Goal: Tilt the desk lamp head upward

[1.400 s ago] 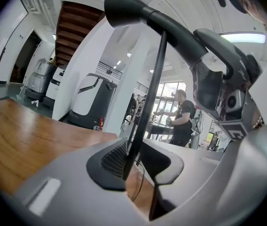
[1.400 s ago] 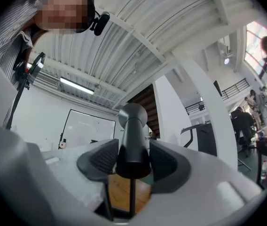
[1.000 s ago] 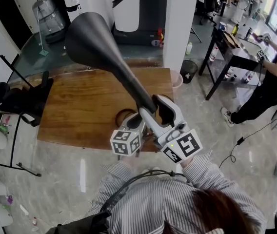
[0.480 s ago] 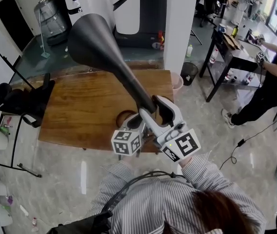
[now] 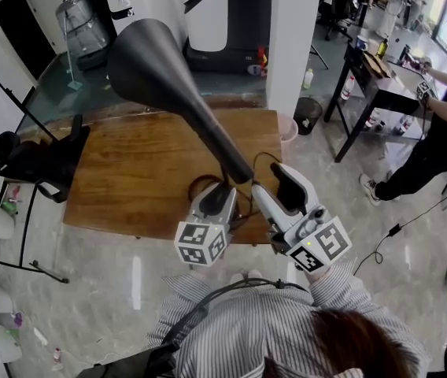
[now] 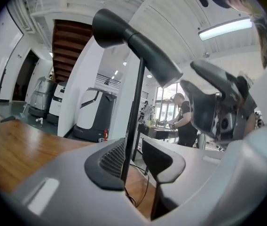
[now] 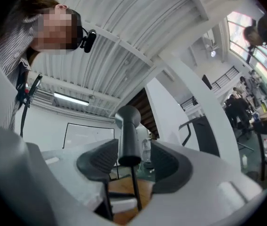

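My left gripper (image 5: 217, 198) points roughly level. Its jaws have just been opening, and the lamp stem (image 6: 134, 121) stands between them, clear of the right pad. My right gripper (image 5: 275, 192), close beside it, tilts upward with its jaws wide apart around the lamp head (image 7: 129, 140), not touching it.

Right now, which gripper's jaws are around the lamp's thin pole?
The left gripper: its jaws, just opened, straddle the thin pole; the right gripper sits apart beside the lamp head.

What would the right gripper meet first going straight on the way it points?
Probably the lamp head, its narrow end between the open jaws of the right gripper; depth unclear.
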`<state>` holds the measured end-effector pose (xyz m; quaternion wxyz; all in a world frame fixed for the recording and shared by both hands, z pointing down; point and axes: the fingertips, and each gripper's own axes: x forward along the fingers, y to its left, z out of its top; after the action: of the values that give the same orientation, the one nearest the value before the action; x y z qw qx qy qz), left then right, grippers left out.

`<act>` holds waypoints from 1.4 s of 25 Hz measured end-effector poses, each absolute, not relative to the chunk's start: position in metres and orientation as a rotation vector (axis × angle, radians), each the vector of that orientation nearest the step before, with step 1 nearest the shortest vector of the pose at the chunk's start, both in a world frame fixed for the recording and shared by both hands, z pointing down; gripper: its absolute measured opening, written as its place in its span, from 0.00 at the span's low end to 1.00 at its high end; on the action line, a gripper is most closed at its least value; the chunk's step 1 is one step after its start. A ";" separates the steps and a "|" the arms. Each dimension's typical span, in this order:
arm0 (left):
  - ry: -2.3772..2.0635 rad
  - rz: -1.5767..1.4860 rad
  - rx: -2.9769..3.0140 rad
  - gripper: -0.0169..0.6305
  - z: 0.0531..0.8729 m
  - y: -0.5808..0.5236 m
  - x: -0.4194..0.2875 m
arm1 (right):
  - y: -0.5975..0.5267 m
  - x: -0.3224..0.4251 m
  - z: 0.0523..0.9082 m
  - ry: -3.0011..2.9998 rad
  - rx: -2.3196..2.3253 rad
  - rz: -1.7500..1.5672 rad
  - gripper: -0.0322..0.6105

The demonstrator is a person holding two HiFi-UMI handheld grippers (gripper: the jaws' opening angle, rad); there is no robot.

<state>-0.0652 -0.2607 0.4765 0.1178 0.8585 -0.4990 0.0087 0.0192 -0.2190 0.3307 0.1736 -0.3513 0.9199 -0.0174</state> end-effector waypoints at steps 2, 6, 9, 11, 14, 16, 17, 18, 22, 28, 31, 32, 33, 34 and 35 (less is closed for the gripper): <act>-1.505 -0.006 2.497 0.19 0.475 -0.250 -0.073 | -0.218 0.019 0.372 2.671 -1.036 -0.179 0.38; -1.541 -0.040 2.442 0.05 0.484 -0.234 -0.084 | -0.209 -0.003 0.432 2.838 -1.028 -0.304 0.36; -1.540 -0.020 2.412 0.04 0.493 -0.224 -0.084 | -0.203 -0.017 0.448 2.935 -1.039 -0.247 0.19; -1.521 -0.018 2.402 0.04 0.495 -0.219 -0.080 | -0.200 -0.023 0.455 2.985 -1.034 -0.207 0.08; -1.499 -0.033 2.399 0.04 0.494 -0.211 -0.076 | -0.198 -0.028 0.467 3.050 -1.048 -0.189 0.05; -1.493 -0.043 2.403 0.04 0.491 -0.207 -0.074 | -0.198 -0.029 0.474 3.068 -1.062 -0.221 0.05; -1.489 -0.043 2.407 0.04 0.490 -0.206 -0.073 | -0.198 -0.029 0.477 3.070 -1.065 -0.242 0.05; -1.484 -0.041 2.412 0.03 0.489 -0.204 -0.071 | -0.199 -0.029 0.478 3.071 -1.065 -0.262 0.05; -1.463 -0.013 2.455 0.03 0.488 -0.203 -0.067 | -0.200 -0.030 0.480 3.060 -1.069 -0.310 0.05; -1.441 0.027 2.493 0.03 0.487 -0.203 -0.063 | -0.204 -0.024 0.479 3.048 -1.105 -0.333 0.05; -1.441 0.041 2.490 0.03 0.491 -0.203 -0.063 | -0.205 -0.024 0.481 3.053 -1.101 -0.341 0.05; -1.439 0.042 2.490 0.03 0.491 -0.204 -0.062 | -0.205 -0.024 0.481 3.057 -1.098 -0.340 0.05; -1.437 0.041 2.491 0.03 0.491 -0.204 -0.061 | -0.205 -0.024 0.482 3.060 -1.095 -0.340 0.05; -1.437 0.040 2.493 0.03 0.491 -0.204 -0.061 | -0.205 -0.024 0.482 3.064 -1.093 -0.338 0.05; -1.439 0.041 2.496 0.03 0.490 -0.205 -0.060 | -0.205 -0.025 0.482 3.067 -1.091 -0.336 0.05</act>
<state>-0.0604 -0.2048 0.4901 0.1298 0.8590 -0.4951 0.0140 -0.0248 -0.2051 0.4821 -0.0653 -0.3326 0.9352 -0.1025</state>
